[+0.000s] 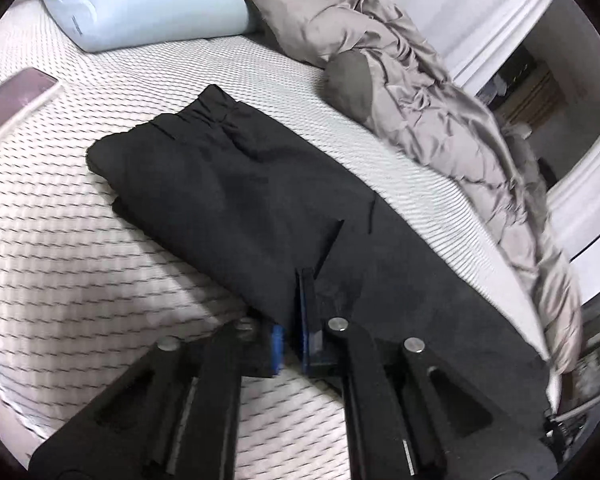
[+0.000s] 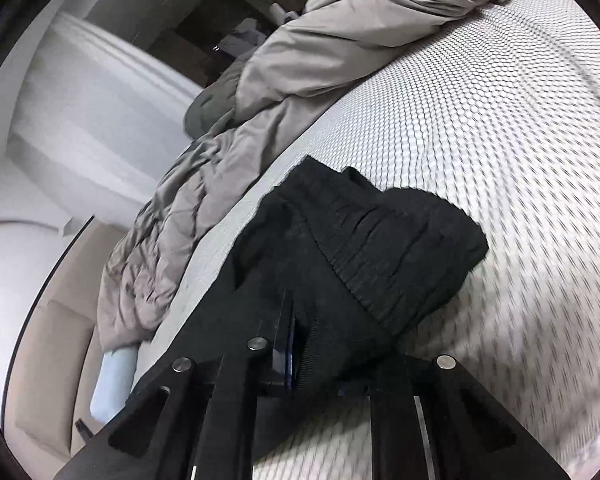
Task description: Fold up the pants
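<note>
Black pants (image 1: 228, 184) lie folded lengthwise on a white textured mattress (image 1: 80, 272), with the gathered waistband at the far end in the left wrist view. My left gripper (image 1: 292, 320) is shut on the pants' near edge. One blue-padded finger (image 1: 303, 312) rests on top of the cloth and the other is mostly under it. In the right wrist view the elastic waistband (image 2: 380, 248) lies bunched just ahead of my right gripper (image 2: 308, 340). That gripper is shut on the black fabric; its right finger is hidden by the cloth.
A pale blue pillow (image 1: 140, 4) lies at the head of the bed. A crumpled taupe duvet (image 1: 420, 100) runs along the mattress's far side and hangs over the edge (image 2: 172, 240). A dark phone-like slab (image 1: 16, 92) lies at the left. White furniture (image 2: 80, 120) stands beyond.
</note>
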The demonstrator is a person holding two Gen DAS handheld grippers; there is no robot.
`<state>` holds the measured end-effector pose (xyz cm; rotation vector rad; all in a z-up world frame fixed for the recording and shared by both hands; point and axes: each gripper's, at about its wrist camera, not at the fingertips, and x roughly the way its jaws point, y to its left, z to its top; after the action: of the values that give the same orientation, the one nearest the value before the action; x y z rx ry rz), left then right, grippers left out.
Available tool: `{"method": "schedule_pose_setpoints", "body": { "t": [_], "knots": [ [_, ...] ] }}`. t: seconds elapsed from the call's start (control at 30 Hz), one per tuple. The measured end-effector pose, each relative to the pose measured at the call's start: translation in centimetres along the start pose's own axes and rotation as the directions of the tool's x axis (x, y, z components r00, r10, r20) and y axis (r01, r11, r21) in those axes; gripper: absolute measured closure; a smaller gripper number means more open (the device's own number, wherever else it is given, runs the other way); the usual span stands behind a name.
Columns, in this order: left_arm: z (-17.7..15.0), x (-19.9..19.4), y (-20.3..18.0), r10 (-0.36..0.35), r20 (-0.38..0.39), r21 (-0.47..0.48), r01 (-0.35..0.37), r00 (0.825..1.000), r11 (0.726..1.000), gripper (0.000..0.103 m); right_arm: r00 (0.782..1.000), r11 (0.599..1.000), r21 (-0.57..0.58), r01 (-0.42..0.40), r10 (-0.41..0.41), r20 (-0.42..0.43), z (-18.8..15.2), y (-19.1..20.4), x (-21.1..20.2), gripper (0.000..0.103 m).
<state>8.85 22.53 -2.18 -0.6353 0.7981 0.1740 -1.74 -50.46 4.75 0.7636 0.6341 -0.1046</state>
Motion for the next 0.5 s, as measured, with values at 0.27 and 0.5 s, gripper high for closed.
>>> {"method": "schedule_pose_setpoints", "body": {
  "t": [0.27,0.5],
  "knots": [
    [-0.2,-3.2,2.1,0.072,0.022,-0.003,-0.072,0.997,0.997,0.047,0.993,0.986,0.12,0.115,-0.114,-0.018,0.6,-2.8,-1.0,0.044],
    [-1.3,-6.1,-1.9,0.023,0.124,0.18,-0.045,0.992,0.983,0.001,0.975,0.972,0.103,0.213,-0.218,0.035,1.6,-3.2,-2.7,0.045]
  ]
}}
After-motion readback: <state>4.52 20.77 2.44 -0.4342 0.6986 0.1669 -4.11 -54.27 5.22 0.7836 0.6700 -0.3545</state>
